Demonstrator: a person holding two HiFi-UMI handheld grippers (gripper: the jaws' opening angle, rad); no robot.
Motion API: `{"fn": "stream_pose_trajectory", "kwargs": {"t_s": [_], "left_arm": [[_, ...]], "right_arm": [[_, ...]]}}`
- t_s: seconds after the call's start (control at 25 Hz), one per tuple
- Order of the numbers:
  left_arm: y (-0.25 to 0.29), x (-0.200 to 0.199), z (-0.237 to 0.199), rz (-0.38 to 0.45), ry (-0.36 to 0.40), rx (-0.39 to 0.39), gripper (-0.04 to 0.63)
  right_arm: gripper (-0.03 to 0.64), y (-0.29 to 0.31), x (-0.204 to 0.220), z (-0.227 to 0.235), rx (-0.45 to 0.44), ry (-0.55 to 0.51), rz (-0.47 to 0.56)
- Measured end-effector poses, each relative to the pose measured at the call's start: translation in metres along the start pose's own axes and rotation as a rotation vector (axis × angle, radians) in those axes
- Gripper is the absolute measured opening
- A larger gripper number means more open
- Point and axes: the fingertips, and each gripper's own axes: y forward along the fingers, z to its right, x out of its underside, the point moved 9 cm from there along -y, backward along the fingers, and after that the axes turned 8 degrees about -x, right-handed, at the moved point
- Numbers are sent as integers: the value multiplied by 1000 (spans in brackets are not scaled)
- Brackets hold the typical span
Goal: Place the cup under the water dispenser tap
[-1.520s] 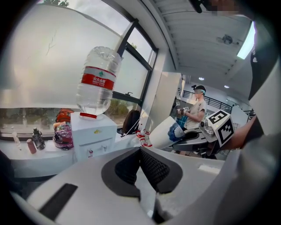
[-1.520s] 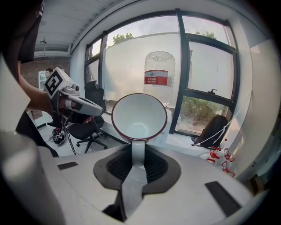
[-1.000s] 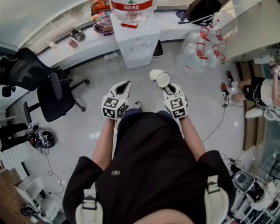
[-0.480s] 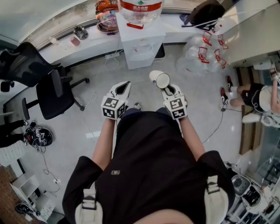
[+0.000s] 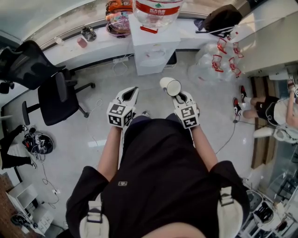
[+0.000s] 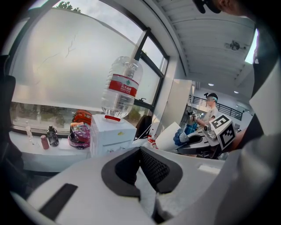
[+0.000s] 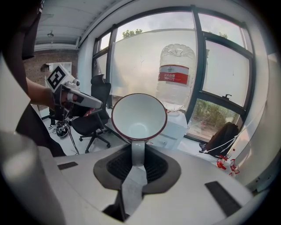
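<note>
A white cup (image 5: pixel 171 85) with a dark red rim lies on its side in the air, its mouth facing me. My right gripper (image 5: pixel 179 95) is shut on the cup's handle (image 7: pixel 137 151), and the empty bowl (image 7: pixel 138 116) fills the middle of the right gripper view. The water dispenser (image 5: pixel 156 46), a white cabinet with an upturned clear bottle (image 5: pixel 157 9) on top, stands ahead of both grippers across a stretch of floor. My left gripper (image 5: pixel 132 91) floats beside the right one, jaws together and empty (image 6: pixel 140 151). The tap is not visible.
A black office chair (image 5: pixel 51 93) stands on the floor to the left. A counter (image 5: pixel 93 44) with small items runs along the window behind the dispenser. Clear bags with red handles (image 5: pixel 216 56) lie at the right, and a seated person (image 5: pixel 274 104) is further right.
Both grippers have drifted a little forward toward the dispenser, with the cup still held. In the head view the dispenser now sits further right and higher.
</note>
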Motion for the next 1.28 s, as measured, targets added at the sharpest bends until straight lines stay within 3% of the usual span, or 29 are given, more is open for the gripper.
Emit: {"fn": "stream_pose_trajectory", "kwargs": {"t_s": [0.32,0.68,1.28], "left_arm": [[-6,4,-12,2,-18,-19,0],[-22,9,-38,33,-67,-120,0],[15,4,-45,21,-139,-253,0]], "right_arm": [[48,14,-8,-7,-31,-18,-17],[48,44,-21,-7,-120,-97,-42],[48,96,-38,40,-282,-179,-69]]}}
